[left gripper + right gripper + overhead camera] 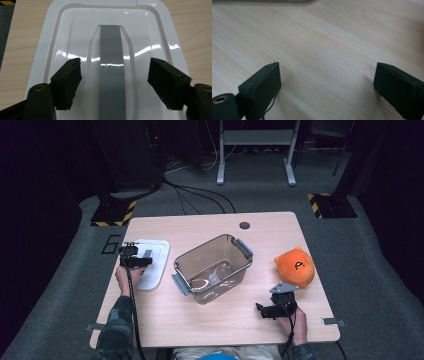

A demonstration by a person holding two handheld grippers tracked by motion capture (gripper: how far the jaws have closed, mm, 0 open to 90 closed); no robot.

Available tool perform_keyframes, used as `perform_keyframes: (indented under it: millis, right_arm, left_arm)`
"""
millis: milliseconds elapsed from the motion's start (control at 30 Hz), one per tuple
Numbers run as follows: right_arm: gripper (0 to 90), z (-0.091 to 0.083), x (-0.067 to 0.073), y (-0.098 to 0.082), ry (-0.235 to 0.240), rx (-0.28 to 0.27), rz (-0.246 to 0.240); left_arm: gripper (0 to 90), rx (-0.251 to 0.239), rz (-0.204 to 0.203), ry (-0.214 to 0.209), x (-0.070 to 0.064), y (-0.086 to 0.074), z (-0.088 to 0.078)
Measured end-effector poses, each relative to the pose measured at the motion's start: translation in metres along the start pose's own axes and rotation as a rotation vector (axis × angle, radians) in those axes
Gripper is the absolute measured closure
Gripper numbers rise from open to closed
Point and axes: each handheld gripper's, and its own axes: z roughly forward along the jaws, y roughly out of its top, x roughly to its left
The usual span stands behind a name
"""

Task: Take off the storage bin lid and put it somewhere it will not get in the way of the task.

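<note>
Hovering over the white lid (62,37), the left gripper (113,75) stands released, straddling its grey handle (111,75).

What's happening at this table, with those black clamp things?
A person holds a two-jaw gripper in each hand. The left gripper hangs over a white lid lying flat, its open jaws on either side of the grey handle strip, not gripping it. The right gripper is open over bare table. A clear plastic bin and an orange plush toy sit untouched.

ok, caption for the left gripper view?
Left gripper open above the white lid, jaws either side of its grey handle.
</note>
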Motion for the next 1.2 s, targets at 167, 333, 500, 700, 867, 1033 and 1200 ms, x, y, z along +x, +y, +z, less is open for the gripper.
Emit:
perform_keyframes:
  millis: [167,333,500,700,867,1033,1200]
  right_arm:
    - [6.6,0.0,0.0,0.0,0.0,0.0,0.001]
    - [6.6,0.0,0.0,0.0,0.0,0.0,0.001]
    - [6.6,0.0,0.0,0.0,0.0,0.0,0.001]
    - [6.6,0.0,0.0,0.0,0.0,0.0,0.001]
    - [6.6,0.0,0.0,0.0,0.0,0.0,0.001]
    - [6.6,0.0,0.0,0.0,0.0,0.0,0.001]
    - [6.6,0.0,0.0,0.0,0.0,0.0,0.001]
  left_arm:
    - [11.1,-0.033,0.062,-0.038,-0.008,-0.002,-0.015]
    - [1.5,-0.063,0.1,-0.062,-0.017,-0.007,-0.028]
    - [0.0,-0.102,0.141,-0.104,-0.028,-0.023,-0.044]
    - [0.0,-0.109,0.209,-0.125,-0.041,-0.043,-0.059]
    - [0.0,-0.107,0.246,-0.147,-0.052,-0.065,-0.065]
    - [0.0,-0.11,0.274,-0.17,-0.064,-0.087,-0.069]
    - [0.0,-0.113,0.31,-0.182,-0.079,-0.108,-0.071]
